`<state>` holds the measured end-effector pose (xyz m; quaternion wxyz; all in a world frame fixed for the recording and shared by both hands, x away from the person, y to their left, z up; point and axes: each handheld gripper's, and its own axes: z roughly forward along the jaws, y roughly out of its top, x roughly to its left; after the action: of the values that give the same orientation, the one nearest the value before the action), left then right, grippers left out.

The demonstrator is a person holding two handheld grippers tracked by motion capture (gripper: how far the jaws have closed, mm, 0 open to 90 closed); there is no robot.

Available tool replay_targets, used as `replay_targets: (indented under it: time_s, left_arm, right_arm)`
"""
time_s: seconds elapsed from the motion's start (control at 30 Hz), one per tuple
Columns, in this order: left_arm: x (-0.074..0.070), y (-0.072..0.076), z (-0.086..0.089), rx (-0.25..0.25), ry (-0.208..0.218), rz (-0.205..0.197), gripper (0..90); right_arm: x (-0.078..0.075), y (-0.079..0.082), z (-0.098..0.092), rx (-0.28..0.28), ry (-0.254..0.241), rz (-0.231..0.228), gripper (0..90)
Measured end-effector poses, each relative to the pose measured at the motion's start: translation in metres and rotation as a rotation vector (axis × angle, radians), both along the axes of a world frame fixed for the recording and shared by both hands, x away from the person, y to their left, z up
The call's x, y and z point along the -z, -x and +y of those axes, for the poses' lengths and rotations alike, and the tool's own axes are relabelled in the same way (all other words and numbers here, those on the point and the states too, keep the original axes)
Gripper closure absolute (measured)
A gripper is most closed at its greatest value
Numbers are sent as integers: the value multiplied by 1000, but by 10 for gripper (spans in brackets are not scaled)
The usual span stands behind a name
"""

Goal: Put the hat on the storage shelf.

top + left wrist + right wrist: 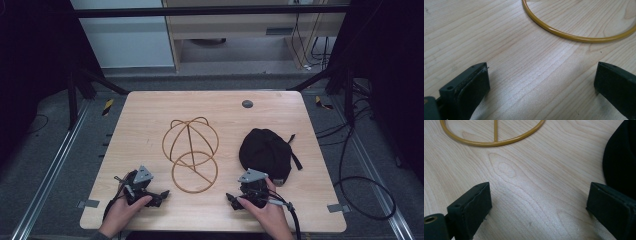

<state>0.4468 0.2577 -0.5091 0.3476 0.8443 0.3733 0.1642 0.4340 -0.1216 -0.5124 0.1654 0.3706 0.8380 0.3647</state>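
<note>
A gold wire hat stand (pixel 190 150) lies in the middle of the wooden table, its round base ring (pixel 194 172) nearest me. To its right sits a black cap (pixel 265 152) with a strap trailing off. My left gripper (pixel 161 196) rests open at the front left, near the ring (pixel 574 37), jaws wide apart over bare wood. My right gripper (pixel 231 200) rests open at the front right, just below the cap (pixel 621 160), with the ring (pixel 491 143) ahead and nothing between the jaws. A hand holds each gripper.
A small grey round disc (pixel 247 104) is set in the table (pixel 150 115) near its far edge. Black cables (pixel 360 190) loop on the floor to the right. Dark frame legs (pixel 80 85) stand beside the table's far corners.
</note>
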Motion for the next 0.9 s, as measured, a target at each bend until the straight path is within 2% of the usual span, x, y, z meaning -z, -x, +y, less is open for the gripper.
replay_targets:
  time_s: [0.33,0.37,0.5,0.53,0.6,0.7,0.73,0.8,0.87,0.9]
  left_arm:
    - [0,0,0,-1,-3,4,0]
    - [0,0,0,-1,-3,3,0]
    - [0,0,0,-4,-1,2,0]
    - [0,0,0,-2,0,2,0]
    - [0,0,0,-1,-1,2,0]
    - [0,0,0,-2,-1,2,0]
    - [0,0,0,-2,-1,1,0]
    - [0,0,0,-2,-1,2,0]
    - [0,0,0,-2,-1,2,0]
    - [0,1,0,-2,-1,2,0]
  right_arm:
    - [-1,1,3,19,13,2,77]
    - [-6,3,3,24,45,-10,117]
    - [-14,10,1,25,43,-30,108]
    - [-20,17,-3,31,59,-57,102]
    - [-23,20,-6,38,66,-67,100]
    - [-27,25,-19,87,92,-75,101]
    - [-27,25,-19,87,92,-75,101]
    - [-29,24,-30,132,81,-73,108]
    - [-30,24,-32,141,81,-73,109]
    - [-32,23,-36,171,78,-83,112]
